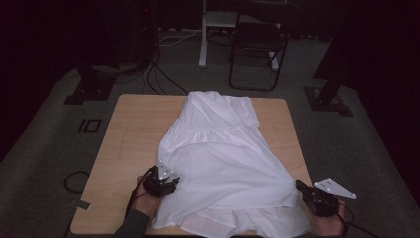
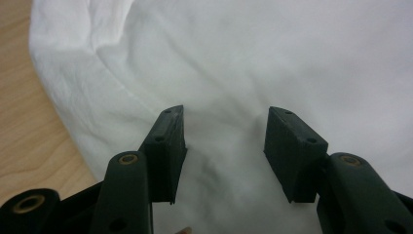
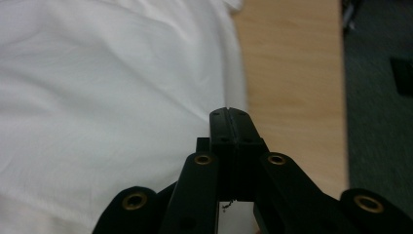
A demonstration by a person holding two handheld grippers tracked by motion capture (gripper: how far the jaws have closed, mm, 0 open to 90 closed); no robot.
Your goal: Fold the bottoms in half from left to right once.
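A white dress lies spread over the wooden table, its narrow top at the far edge and its wide hem at the near edge. My left gripper rests at the dress's left side. In the left gripper view its jaws stand apart over the white fabric, and nothing is pinched. My right gripper is at the dress's right hem corner, where the cloth is drawn out toward it. In the right gripper view its jaws are pressed together on the edge of the dress, with bare table beyond.
Bare wood shows left of the dress and along the table's right edge. Grey carpet surrounds the table. A black folding chair, a white stand, floor cables and two dark stand bases lie beyond the far edge.
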